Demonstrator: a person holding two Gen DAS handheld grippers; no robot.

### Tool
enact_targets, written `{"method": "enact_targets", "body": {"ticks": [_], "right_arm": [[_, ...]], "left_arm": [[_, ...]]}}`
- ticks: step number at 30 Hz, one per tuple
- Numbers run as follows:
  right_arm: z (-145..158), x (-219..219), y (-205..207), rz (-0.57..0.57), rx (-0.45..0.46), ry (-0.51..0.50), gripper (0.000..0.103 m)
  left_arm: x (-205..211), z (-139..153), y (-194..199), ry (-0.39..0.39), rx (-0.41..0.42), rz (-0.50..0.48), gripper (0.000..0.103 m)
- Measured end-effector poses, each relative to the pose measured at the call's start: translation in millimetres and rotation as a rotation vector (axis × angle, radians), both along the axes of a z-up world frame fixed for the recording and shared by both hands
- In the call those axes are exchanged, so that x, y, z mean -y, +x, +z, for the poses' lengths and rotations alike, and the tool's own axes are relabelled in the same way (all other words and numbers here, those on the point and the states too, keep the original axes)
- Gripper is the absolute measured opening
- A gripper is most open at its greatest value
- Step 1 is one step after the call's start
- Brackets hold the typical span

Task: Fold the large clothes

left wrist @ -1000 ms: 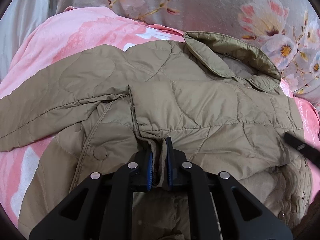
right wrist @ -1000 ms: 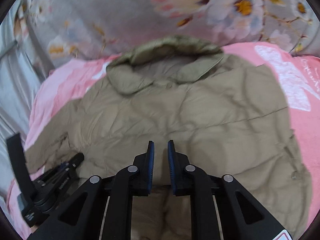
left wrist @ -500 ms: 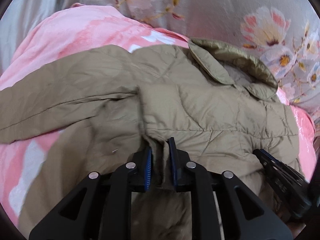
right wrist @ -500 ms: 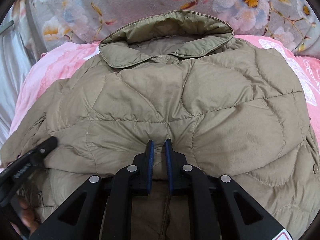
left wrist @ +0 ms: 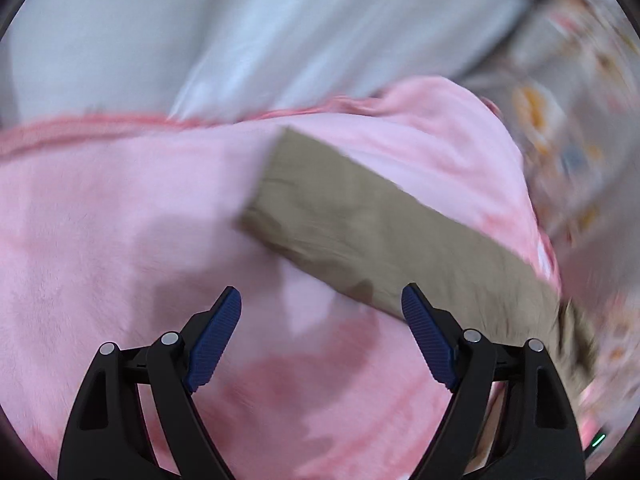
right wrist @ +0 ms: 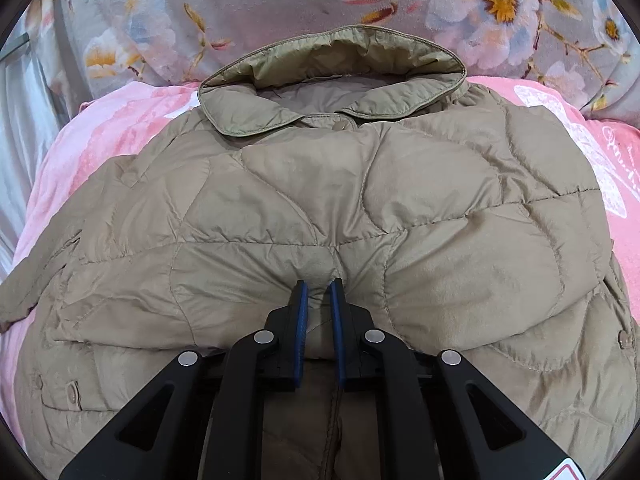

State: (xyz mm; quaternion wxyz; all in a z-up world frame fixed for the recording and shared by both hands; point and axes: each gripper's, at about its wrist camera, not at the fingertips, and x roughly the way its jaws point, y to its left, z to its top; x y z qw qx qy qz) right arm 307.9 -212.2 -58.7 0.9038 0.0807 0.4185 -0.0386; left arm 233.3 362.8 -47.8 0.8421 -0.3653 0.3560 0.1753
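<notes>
A tan quilted jacket (right wrist: pixel 320 216) lies spread on a pink blanket (right wrist: pixel 120 128), collar at the far end. My right gripper (right wrist: pixel 319 286) is shut on a pinch of the jacket's fabric near its lower middle. In the blurred left wrist view, one jacket sleeve (left wrist: pixel 360 232) stretches across the pink blanket (left wrist: pixel 120 240) toward the right. My left gripper (left wrist: pixel 321 304) hovers over the blanket beside the sleeve's near edge, its jaws opening wide with only bare blanket between them.
A grey floral cover (right wrist: pixel 280 4) lies beyond the collar. Pale grey cloth (left wrist: pixel 240 28) rises past the blanket's far edge in the left wrist view. Pink blanket shows on both sides of the jacket.
My left gripper let go of the jacket fold, opened wide and swung away to the left over the sleeve and blanket. The right gripper stays clamped on the jacket, which now lies flatter.
</notes>
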Motion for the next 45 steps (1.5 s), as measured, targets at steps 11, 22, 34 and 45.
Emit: {"method": "enact_targets", "body": {"ticks": [11, 22, 34, 45], "right_arm": [[0.2, 0.5, -0.5, -0.002, 0.004, 0.012, 0.009], [26.9, 9.9, -40.2, -0.028, 0.088, 0.084, 0.033], [63.3, 60.4, -137.7, -0.047, 0.147, 0.058, 0.045], [48.1, 105.4, -179.9, -0.121, 0.105, 0.055, 0.05]], "left_arm": [[-25.9, -18.3, 38.8, -0.183, 0.037, 0.029, 0.023], [126.1, 152.4, 67.1, 0.211, 0.297, -0.296, 0.003], [411.7, 212.3, 73.6, 0.308, 0.439, -0.818, 0.003], [549.8, 99.8, 76.0, 0.128, 0.217, -1.091, 0.066]]}}
